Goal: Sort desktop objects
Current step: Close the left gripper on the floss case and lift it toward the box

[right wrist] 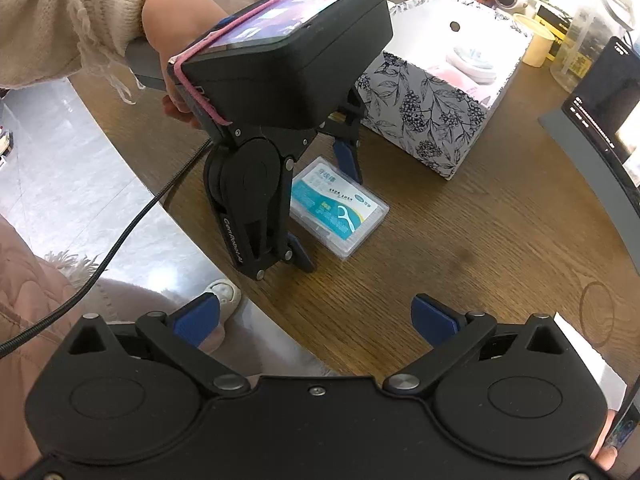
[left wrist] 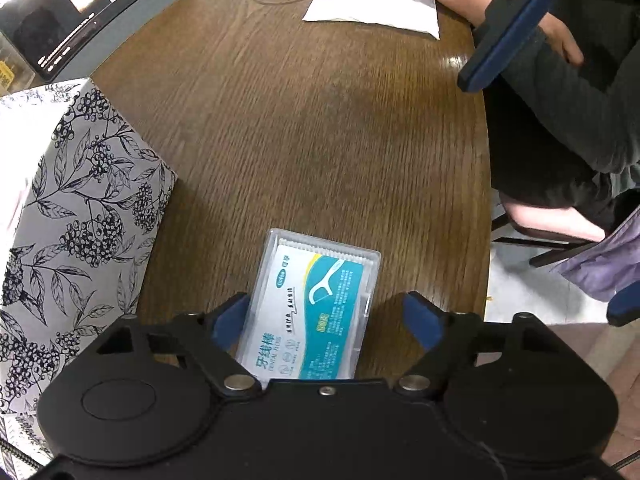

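A clear dental floss pick box (left wrist: 316,304) with a blue-and-white label lies flat on the brown wooden table (left wrist: 320,140). My left gripper (left wrist: 328,316) is open and straddles the box, its blue fingers on either side, the left pad close to the box's edge. From the right wrist view the same box (right wrist: 340,210) lies under the left gripper (right wrist: 324,200). My right gripper (right wrist: 316,324) is open and empty, over the table's near edge. The floral storage box (right wrist: 432,116) stands open beside the floss box, with a few items inside.
The floral box's wall (left wrist: 72,220) rises to the left of my left gripper. A dark monitor (left wrist: 72,16) and a white paper (left wrist: 372,0) lie at the far side. A hand and sleeve (right wrist: 100,20) hold the left gripper. Bottles, a cup (right wrist: 536,44) and clutter stand behind the floral box.
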Action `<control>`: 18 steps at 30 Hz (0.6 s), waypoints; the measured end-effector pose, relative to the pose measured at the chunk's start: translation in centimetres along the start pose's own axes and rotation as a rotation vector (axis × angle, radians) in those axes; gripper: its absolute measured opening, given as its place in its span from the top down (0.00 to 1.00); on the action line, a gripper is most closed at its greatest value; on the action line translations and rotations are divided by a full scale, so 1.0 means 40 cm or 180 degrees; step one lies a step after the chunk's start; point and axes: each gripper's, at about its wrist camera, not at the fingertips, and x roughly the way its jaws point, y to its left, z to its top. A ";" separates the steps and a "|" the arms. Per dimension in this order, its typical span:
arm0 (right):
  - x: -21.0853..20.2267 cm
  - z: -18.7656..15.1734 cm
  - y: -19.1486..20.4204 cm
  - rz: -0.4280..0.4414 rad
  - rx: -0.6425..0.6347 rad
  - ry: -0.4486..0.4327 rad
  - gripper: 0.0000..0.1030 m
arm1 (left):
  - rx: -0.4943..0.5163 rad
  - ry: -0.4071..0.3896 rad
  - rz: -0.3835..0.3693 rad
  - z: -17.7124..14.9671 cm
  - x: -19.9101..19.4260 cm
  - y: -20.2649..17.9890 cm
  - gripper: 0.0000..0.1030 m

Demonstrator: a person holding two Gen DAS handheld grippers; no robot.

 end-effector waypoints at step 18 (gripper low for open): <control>0.010 0.002 -0.004 -0.0021 0.0011 0.0016 0.00 | -0.0004 -0.0118 0.0068 -0.007 -0.035 -0.013 0.44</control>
